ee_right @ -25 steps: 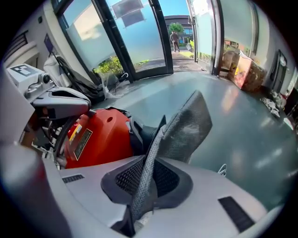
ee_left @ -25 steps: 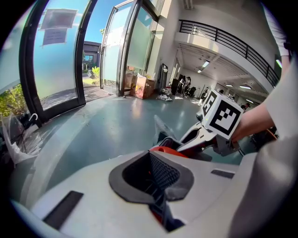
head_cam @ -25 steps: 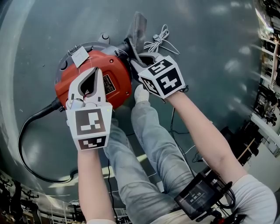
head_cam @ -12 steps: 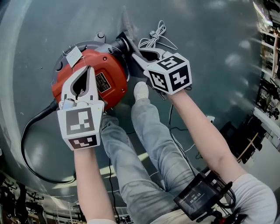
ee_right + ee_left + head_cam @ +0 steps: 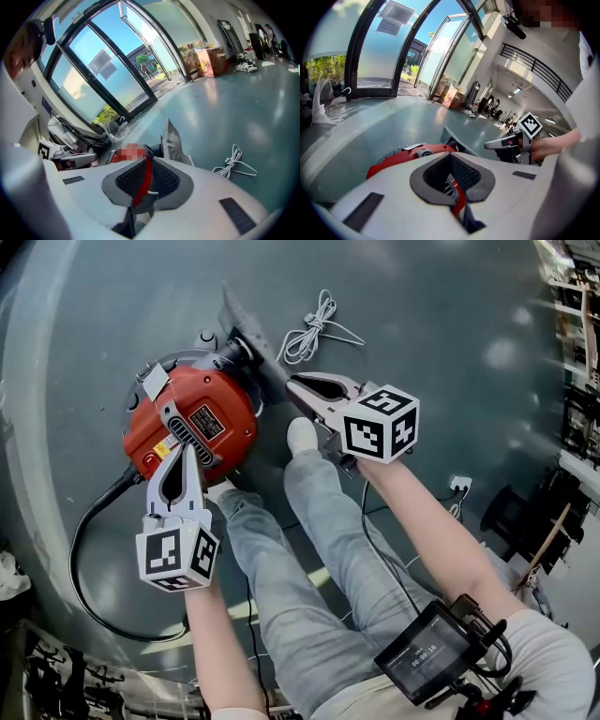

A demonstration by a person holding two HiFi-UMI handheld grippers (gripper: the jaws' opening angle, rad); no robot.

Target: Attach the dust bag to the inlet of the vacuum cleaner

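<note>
Rising from the red vacuum cleaner's inlet, the flat grey dust bag is pinched at its edge by the right gripper's nearly closed jaws. The left gripper, closed and empty, has drawn back off the housing.

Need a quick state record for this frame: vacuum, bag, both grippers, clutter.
vacuum cleaner: red, on floor, black cord attached
dust bag: grey, at the inlet; seating unclear
left gripper: shut, empty, over the vacuum
right gripper: shut, empty, near the bag, not gripping it
clutter: white cable bundle on floor beyond bag
</note>
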